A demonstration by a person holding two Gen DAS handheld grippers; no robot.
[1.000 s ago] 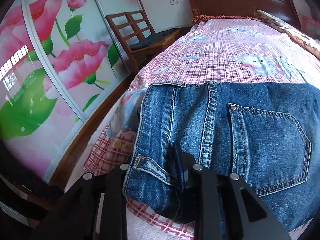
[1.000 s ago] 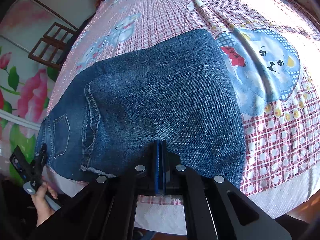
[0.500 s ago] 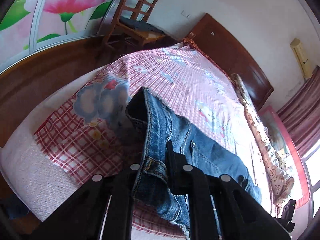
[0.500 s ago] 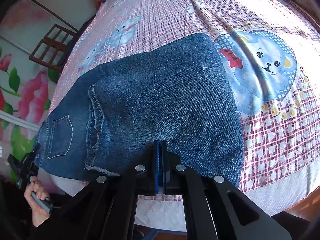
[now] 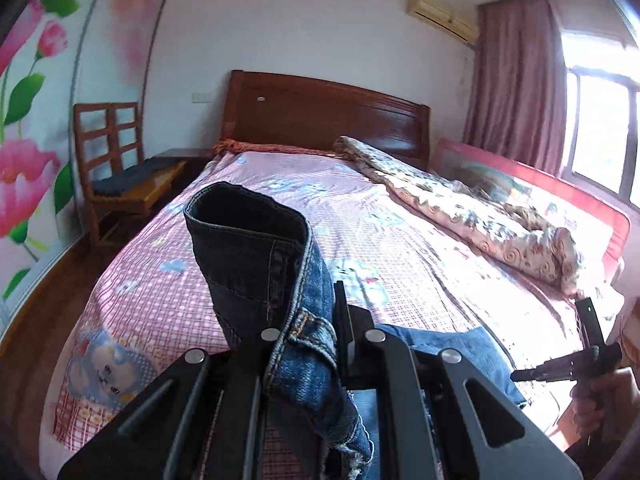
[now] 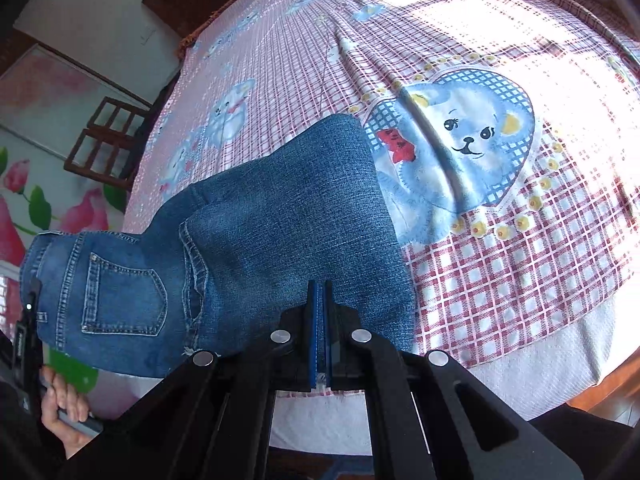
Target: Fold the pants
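Blue jeans (image 6: 256, 240) lie folded on the bed (image 6: 500, 280), centre-left of the right view. The left gripper (image 5: 308, 344) clamps the lifted waistband, hiding the bed behind. The right gripper (image 6: 320, 320) looks shut at the jeans' near edge; any cloth between its fingers is hard to see.

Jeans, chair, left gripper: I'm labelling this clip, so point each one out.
jeans (image 6: 288, 216): right wrist view, mid leg panel.
chair (image 5: 108, 136): left wrist view, slatted backrest.
left gripper (image 5: 308, 332): left wrist view, between fingertips, clamped on waistband.
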